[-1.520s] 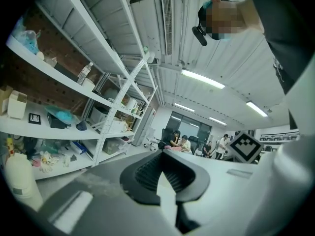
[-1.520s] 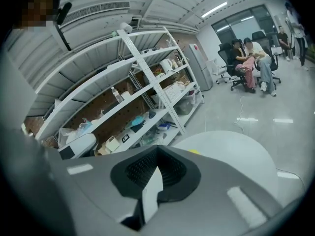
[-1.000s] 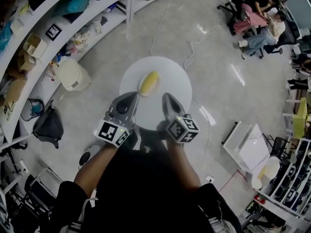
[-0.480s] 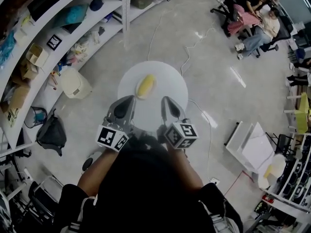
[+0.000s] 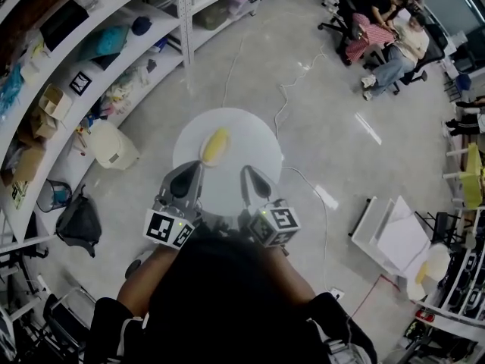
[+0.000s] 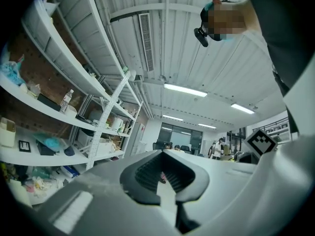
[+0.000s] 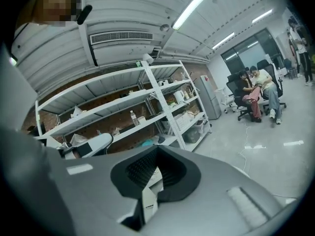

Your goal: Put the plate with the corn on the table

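A round white plate (image 5: 236, 167) with a yellow corn cob (image 5: 214, 146) on its far left part hangs in the air over the grey floor. My left gripper (image 5: 186, 179) is shut on the plate's near left rim, my right gripper (image 5: 252, 182) on its near right rim. In the left gripper view the left gripper (image 6: 165, 178) pinches a white strip of the plate (image 6: 166, 196). The right gripper view shows the same: the right gripper (image 7: 156, 173) clamps the plate's (image 7: 148, 200) edge. The corn is hidden in both gripper views.
White shelving (image 5: 91, 59) full of goods curves along the left. A white bin (image 5: 112, 144) and a black bag (image 5: 79, 222) sit below it. Cables (image 5: 292, 82) trail over the floor. People sit on chairs (image 5: 386, 29) at top right. White boards (image 5: 394, 233) lie at right.
The plate with the corn, still held by both grippers, has drifted left and lower in the head view. The shelf upright and the seated people have shifted as the view moved.
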A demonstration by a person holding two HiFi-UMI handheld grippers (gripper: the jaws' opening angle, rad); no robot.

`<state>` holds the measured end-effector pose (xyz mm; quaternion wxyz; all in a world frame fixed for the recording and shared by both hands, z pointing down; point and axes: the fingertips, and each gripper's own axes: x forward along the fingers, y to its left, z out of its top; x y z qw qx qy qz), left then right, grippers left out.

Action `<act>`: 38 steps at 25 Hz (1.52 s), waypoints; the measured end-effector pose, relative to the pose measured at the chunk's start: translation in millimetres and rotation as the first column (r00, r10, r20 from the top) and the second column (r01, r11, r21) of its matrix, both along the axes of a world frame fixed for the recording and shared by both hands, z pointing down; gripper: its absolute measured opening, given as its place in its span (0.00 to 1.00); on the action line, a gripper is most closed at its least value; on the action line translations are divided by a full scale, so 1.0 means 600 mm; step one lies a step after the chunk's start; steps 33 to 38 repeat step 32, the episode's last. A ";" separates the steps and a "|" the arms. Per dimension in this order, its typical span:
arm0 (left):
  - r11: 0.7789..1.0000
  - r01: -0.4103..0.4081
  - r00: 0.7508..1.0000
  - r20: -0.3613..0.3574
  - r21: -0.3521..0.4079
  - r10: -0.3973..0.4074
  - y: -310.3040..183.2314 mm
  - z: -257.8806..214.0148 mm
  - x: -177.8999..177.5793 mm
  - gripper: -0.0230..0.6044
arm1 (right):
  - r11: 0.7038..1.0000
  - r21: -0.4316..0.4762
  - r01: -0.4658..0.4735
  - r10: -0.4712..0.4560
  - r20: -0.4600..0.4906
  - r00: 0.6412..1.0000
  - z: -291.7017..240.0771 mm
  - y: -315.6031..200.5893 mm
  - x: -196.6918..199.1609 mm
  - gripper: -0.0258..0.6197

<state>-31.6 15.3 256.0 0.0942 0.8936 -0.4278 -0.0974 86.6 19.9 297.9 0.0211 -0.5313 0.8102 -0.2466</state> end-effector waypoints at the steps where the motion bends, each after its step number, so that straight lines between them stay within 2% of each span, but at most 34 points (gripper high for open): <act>1: 1.000 0.002 1.000 0.002 0.003 -0.002 0.001 0.000 0.003 0.04 | 1.000 0.002 0.006 -0.006 -0.001 1.000 0.000 0.003 0.001 0.05; 9: 1.000 0.005 1.000 0.006 0.008 -0.006 0.003 -0.003 0.030 0.04 | 0.998 0.013 0.059 -0.058 -0.011 0.998 0.002 0.018 0.010 0.05; 38: 1.000 0.000 1.000 0.021 0.016 -0.001 0.004 0.001 0.048 0.04 | 0.999 0.020 0.038 -0.038 -0.008 0.999 0.010 0.011 0.030 0.05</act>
